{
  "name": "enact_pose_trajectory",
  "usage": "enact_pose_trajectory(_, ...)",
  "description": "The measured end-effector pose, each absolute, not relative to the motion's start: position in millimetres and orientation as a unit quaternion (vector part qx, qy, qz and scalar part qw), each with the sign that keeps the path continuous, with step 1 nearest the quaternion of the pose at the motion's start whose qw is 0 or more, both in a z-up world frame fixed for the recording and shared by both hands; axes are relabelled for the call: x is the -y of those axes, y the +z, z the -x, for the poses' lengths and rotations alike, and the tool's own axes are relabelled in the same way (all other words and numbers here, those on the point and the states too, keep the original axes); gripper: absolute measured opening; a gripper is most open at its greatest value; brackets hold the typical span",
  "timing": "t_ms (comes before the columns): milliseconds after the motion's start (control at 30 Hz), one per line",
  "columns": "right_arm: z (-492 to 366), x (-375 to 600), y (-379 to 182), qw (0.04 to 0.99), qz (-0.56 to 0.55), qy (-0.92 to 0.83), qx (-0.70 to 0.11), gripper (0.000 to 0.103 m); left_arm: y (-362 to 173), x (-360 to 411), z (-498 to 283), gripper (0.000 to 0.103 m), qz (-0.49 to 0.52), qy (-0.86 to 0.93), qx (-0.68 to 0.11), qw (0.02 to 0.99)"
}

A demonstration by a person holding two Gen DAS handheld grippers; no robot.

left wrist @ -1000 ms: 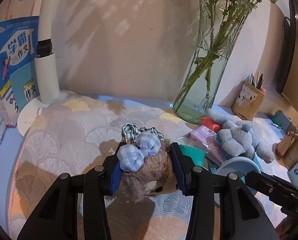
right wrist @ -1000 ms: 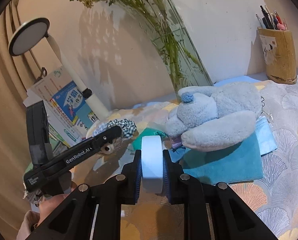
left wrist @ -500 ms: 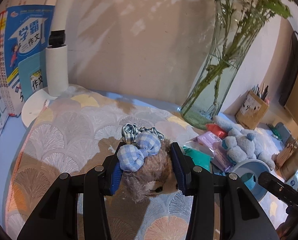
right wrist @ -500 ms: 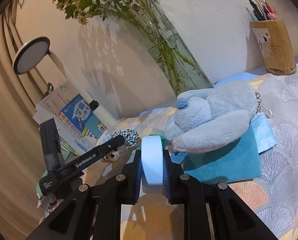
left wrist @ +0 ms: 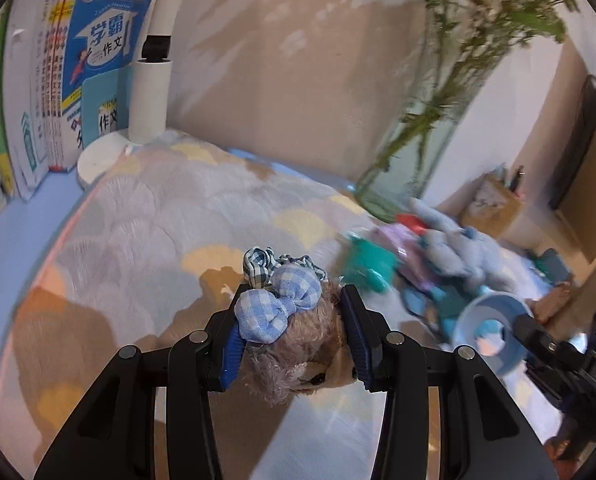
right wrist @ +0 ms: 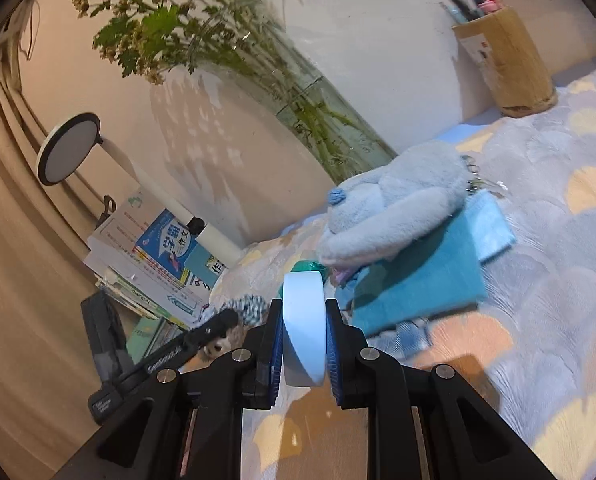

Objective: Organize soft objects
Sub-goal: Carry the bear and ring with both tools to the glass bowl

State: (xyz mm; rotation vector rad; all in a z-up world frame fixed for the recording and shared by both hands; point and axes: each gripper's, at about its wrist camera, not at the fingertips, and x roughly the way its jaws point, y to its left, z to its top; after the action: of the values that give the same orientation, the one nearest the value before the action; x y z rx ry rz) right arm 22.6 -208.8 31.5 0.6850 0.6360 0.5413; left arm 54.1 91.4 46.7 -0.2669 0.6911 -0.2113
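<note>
Surface (left wrist: 146, 216) carries a scallop-pattern cloth, pastel, against a beige wall. Far left: a stack of books (left wrist: 94, 60) and a white lamp post (left wrist: 150, 96) on a round base. Far right: glass vase (left wrist: 426, 128) with green stems, and a wooden pen holder (right wrist: 506, 60) beyond it.

Left tongs (left wrist: 294, 340) clenched on a small brown plush toy (left wrist: 306, 356); a blue gingham bow (left wrist: 278, 304) sits on top of it, and its face points toward the camera. The toy is held above the cloth, near centre.

Right tongs (right wrist: 304, 340) clenched on a pale blue ring-shaped item (right wrist: 304, 320), held edge-on between the pads; what it is I cannot tell.

Grey-blue plush (right wrist: 394, 208) lies on a teal cloth (right wrist: 422, 280), near the vase, right of the left tongs. Left-wrist view is motion-blurred on that side, so the small items around it are not readable.
</note>
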Motion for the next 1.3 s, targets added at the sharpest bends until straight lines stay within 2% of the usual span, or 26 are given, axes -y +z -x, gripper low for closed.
enact_pose_trajectory(567, 52, 307, 70, 0.876, -0.360, 0.209, -0.241, 0.019, 90, 39, 0, 0.042, 0.093, -0.216, -0.315, 0.919)
enact_pose_trajectory(1033, 109, 417, 99, 0.901, -0.375, 0.133, -0.175, 0.019, 120, 177, 39, 0.042, 0.020, -0.314, -0.279, 0.907)
enact_pose_trajectory(1300, 125, 476, 106, 0.909, -0.377, 0.081, -0.158, 0.019, 117, 242, 63, 0.042, -0.040, -0.358, -0.266, 0.894)
